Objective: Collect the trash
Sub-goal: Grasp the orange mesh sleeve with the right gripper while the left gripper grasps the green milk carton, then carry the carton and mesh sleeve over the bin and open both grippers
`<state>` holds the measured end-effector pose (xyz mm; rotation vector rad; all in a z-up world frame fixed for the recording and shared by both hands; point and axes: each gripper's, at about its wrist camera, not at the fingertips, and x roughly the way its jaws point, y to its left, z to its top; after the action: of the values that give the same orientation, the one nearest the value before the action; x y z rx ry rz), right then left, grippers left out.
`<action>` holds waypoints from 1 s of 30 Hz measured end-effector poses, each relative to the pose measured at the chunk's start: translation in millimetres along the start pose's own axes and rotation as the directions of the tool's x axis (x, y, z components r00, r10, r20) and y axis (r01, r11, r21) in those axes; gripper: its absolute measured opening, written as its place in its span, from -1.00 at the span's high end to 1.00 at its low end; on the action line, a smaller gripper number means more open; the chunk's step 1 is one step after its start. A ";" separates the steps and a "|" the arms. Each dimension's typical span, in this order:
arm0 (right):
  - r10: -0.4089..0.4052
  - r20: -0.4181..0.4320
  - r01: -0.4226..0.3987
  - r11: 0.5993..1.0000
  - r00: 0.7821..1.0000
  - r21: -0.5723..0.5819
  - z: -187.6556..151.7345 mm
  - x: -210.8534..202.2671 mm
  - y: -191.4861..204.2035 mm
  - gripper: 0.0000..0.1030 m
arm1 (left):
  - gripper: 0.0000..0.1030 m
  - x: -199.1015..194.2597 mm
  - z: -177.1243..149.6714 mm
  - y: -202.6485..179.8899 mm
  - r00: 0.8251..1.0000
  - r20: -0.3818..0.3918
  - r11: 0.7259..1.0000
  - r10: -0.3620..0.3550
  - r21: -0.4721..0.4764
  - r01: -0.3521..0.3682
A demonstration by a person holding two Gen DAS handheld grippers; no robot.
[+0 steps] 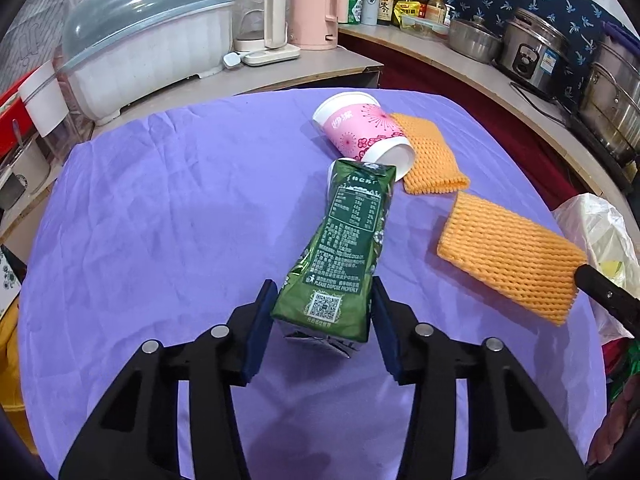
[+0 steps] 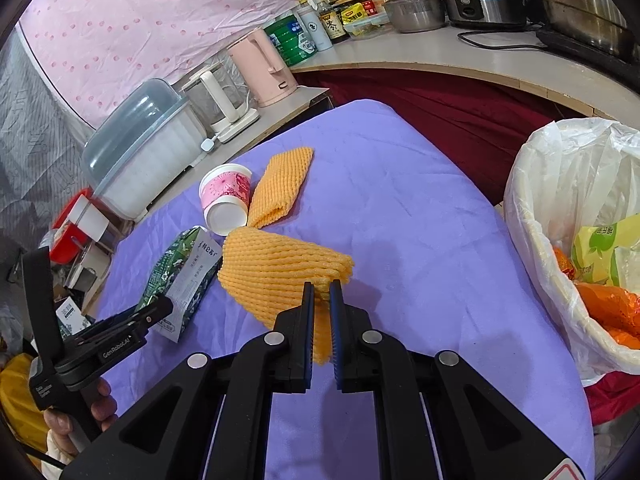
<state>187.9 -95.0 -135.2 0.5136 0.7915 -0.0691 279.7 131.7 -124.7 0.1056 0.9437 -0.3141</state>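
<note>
A crushed green drink carton [image 1: 340, 256] lies on the purple tablecloth [image 1: 160, 220]. My left gripper [image 1: 322, 294] has its blue pads on both sides of the carton's near end. The carton also shows in the right wrist view [image 2: 180, 276]. My right gripper [image 2: 323, 292] is shut on the corner of an orange foam net [image 2: 280, 272], which also shows in the left wrist view [image 1: 508, 256]. A second orange foam net [image 1: 432, 156] and a tipped pink paper cup [image 1: 364, 132] lie farther back.
A bin lined with a white plastic bag [image 2: 560, 200] stands at the table's right edge, holding orange and yellow-green trash. Kettles [image 1: 312, 8], a covered dish rack [image 1: 148, 48], bottles and steel pots [image 1: 532, 48] line the counters behind.
</note>
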 end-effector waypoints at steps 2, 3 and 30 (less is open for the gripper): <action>0.003 0.008 -0.004 1.000 1.000 0.003 1.1 -6.0 -0.5 0.84 | 0.15 -7.9 -1.4 -6.0 1.000 0.007 1.000 0.014 0.005 -0.014; 0.005 0.013 -0.005 1.000 1.000 0.002 1.6 -10.2 -1.1 0.84 | 0.16 -13.3 -2.2 -8.7 1.000 0.015 1.000 0.015 0.004 -0.015; -0.025 0.234 0.001 0.995 0.972 0.100 23.9 -156.1 -104.2 0.84 | 0.19 -129.8 -1.7 -200.1 0.982 0.129 0.976 -0.140 0.184 0.115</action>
<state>67.5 -217.6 -55.9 0.5828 0.5607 -0.1791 145.6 -29.6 -11.2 0.1821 0.7820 -0.5180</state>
